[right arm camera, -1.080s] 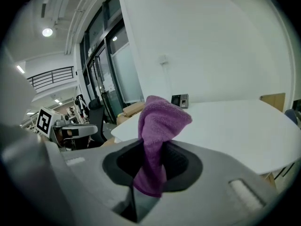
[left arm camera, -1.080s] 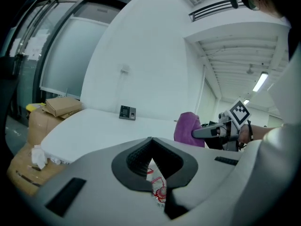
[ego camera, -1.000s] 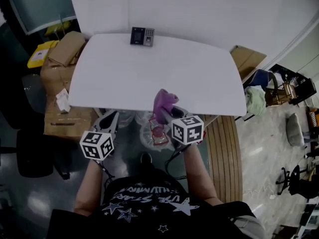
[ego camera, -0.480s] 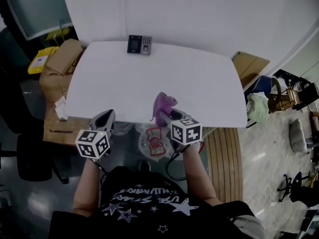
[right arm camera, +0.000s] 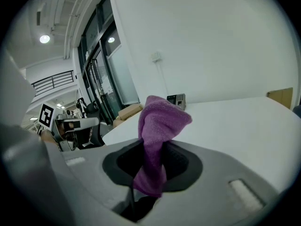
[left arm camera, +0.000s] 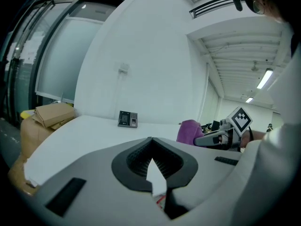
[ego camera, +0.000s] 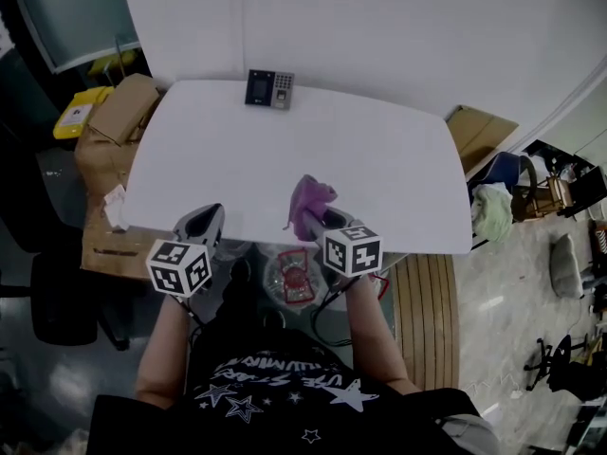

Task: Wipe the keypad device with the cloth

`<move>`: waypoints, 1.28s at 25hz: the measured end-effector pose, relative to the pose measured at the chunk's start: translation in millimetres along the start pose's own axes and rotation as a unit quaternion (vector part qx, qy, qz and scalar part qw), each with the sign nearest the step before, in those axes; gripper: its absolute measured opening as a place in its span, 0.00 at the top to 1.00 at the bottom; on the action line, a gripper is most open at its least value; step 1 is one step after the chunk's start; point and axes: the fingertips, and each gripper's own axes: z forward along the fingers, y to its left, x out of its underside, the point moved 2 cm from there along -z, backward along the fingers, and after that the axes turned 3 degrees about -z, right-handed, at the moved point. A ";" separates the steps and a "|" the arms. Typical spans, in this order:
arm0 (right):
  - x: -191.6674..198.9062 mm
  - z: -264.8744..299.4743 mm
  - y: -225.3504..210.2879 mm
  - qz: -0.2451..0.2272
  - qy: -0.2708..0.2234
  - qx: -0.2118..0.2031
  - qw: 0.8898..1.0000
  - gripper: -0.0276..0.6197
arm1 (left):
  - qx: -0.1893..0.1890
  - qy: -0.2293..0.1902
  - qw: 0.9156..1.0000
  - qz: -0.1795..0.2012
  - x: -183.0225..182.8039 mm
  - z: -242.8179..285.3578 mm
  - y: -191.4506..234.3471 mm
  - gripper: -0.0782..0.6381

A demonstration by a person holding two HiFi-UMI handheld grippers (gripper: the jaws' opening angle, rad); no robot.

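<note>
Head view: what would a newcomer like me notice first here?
The purple cloth stands out, pinched upright in the right gripper over the near edge of the big white table. Far across it, alone by the wall, sits the small dark keypad device. The left gripper is shut on nothing.

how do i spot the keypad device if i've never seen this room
Start at the big white table. At its far edge, by the white wall, stands the small dark rectangular keypad device. Nothing else rests on the tabletop.
</note>
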 end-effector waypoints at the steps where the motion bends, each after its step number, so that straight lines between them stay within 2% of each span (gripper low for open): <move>1: -2.1 3.3 -2.3 0.001 0.001 0.003 1.000 0.81 | 0.004 0.001 1.000 0.000 -1.7 5.7 2.6 0.88; 10: -37.3 41.2 -29.8 -0.003 0.001 0.032 0.999 0.81 | 0.035 0.004 0.999 -0.008 -29.4 66.9 44.7 0.88; 18: -85.2 104.3 -62.9 0.006 0.008 0.052 0.999 0.81 | 0.062 0.017 0.998 -0.006 -68.8 135.4 94.7 0.88; 32: -164.3 222.4 -87.2 0.001 0.022 0.056 0.998 0.81 | 0.063 0.020 0.998 -0.015 -123.0 209.9 187.0 0.88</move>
